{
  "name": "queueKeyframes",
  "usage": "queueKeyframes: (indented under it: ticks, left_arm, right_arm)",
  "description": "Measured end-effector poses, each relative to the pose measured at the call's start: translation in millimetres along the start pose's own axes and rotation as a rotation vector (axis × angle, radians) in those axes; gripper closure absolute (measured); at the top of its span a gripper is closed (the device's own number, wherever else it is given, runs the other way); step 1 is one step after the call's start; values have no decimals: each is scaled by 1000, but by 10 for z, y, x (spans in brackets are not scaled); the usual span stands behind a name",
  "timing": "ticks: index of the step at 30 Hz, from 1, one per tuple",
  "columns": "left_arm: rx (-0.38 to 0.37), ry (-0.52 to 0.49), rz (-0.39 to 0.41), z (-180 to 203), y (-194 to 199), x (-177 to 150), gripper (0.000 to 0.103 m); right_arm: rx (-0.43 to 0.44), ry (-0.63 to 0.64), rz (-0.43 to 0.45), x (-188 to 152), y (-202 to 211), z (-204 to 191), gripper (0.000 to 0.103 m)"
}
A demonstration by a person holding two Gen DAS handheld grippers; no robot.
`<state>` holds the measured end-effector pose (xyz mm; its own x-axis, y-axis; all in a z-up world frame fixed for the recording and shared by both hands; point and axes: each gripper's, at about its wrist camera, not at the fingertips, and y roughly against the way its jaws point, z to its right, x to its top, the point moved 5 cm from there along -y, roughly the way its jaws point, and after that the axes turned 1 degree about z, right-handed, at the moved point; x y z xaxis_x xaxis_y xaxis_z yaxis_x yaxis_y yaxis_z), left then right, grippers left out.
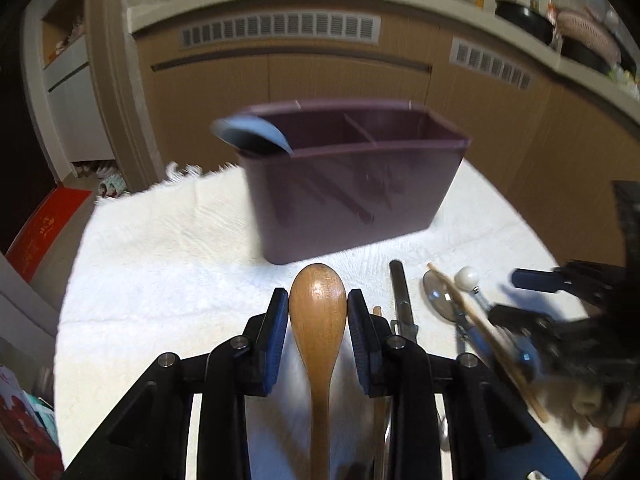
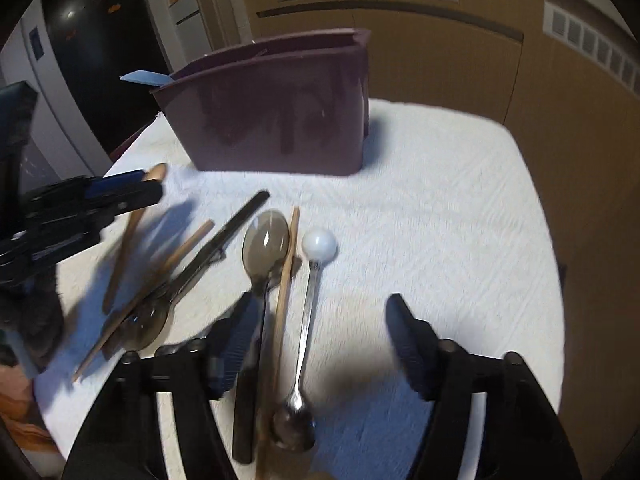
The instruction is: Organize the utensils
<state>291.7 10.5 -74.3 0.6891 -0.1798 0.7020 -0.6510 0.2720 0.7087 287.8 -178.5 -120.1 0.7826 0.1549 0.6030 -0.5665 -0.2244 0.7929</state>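
Wooden spoon (image 1: 318,312) sits grasped between left gripper (image 1: 318,300) fingers; right gripper (image 2: 320,320) fingers spread wide above scattered utensils (image 2: 276,264).

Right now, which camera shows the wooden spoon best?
The left wrist view: the wooden spoon fills the centre, between the left tool. The right wrist view shows only its tip and handle, blurred.

No legible text anywhere.
Faint gold marks on flat red box (image 1: 42,232) at left edge, too blurred to read; nothing printed on dark purple plastic utensil holder (image 1: 352,196).
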Motion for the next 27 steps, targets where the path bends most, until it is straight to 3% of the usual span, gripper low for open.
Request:
queueKeyframes:
  ticks: [3, 4, 8, 17, 22, 26, 27]
  left_arm:
    - [-4, 45, 52, -129, 254, 45, 76]
    - [-5, 57, 68, -164, 321, 62, 76]
    - [-10, 89, 117, -265, 513, 127, 76]
    - [-60, 134, 163, -384, 674, 99, 76]
    - [-72, 152, 174, -430, 703, 88, 76]
    - [-77, 161, 175, -439, 737, 87, 76]
    - [-77, 160, 175, -447, 737, 88, 76]
  right_arm:
    - [26, 42, 23, 120, 29, -92, 70]
    - [34, 55, 24, 144, 30, -128, 71]
    - [40, 116, 11, 215, -102, -349, 73]
    - [-40, 200, -54, 270, -440, -502, 71]
    - [-78, 222, -88, 260, -561, -518, 58]
    - [-71, 207, -89, 263, -564, -512, 61]
    - [-71, 207, -90, 259, -556, -510, 69]
